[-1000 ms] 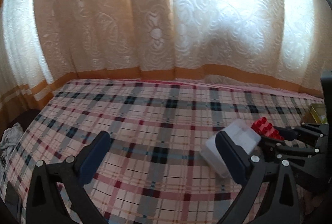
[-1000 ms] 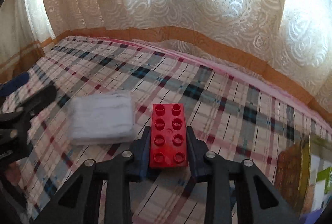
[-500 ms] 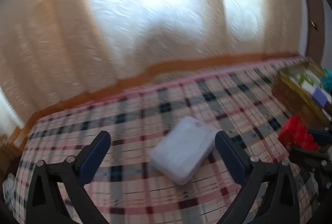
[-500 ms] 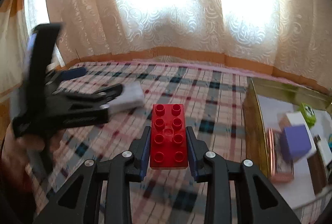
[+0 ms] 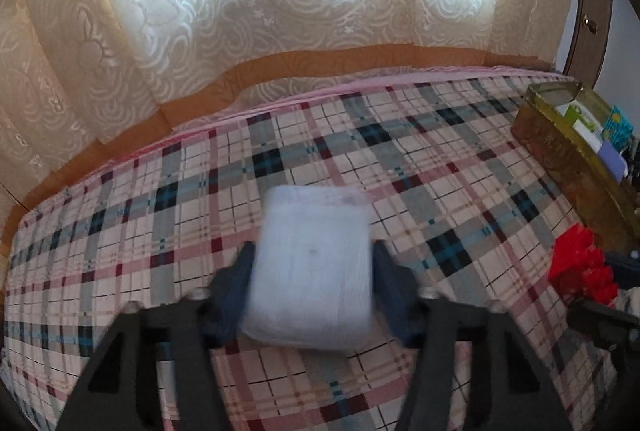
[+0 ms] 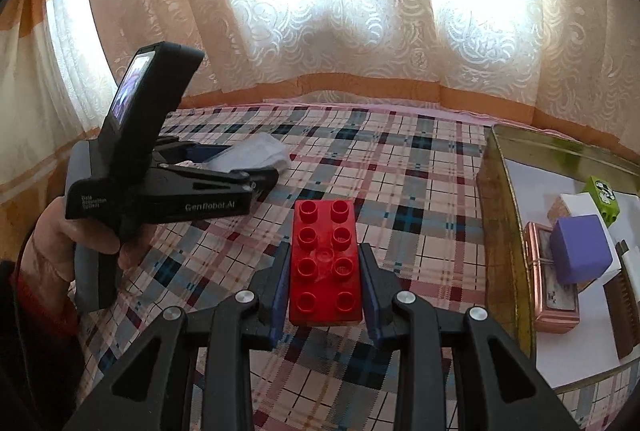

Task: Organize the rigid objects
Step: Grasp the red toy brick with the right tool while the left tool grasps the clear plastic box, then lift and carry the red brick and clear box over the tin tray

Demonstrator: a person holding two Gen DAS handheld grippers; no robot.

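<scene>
The left gripper is closed on a white translucent box; its two blue pads press the box on both sides. The box is blurred in the left wrist view, so I cannot say if it is lifted or if it touches the plaid bedcover. In the right wrist view the same gripper appears at the left, held by the person's left hand, and the white box shows between its fingers above the cover.

The right gripper is closed on a red building brick with eight studs – the brick lies flat between the two fingers, its studs up, its long side pointing forward. In the left wrist view the brick shows as a red shape at the right edge, just beside the tin.

To the right of the brick stands a gold metal tin, open on top, on the bedcover. Inside it are a purple cube, a copper-pink small case, a green block with a black and white picture, and some white boxes – the rest is too small to name.

Behind the bed hangs a patterned lace curtain with an orange band low down, bright from the window light.
</scene>
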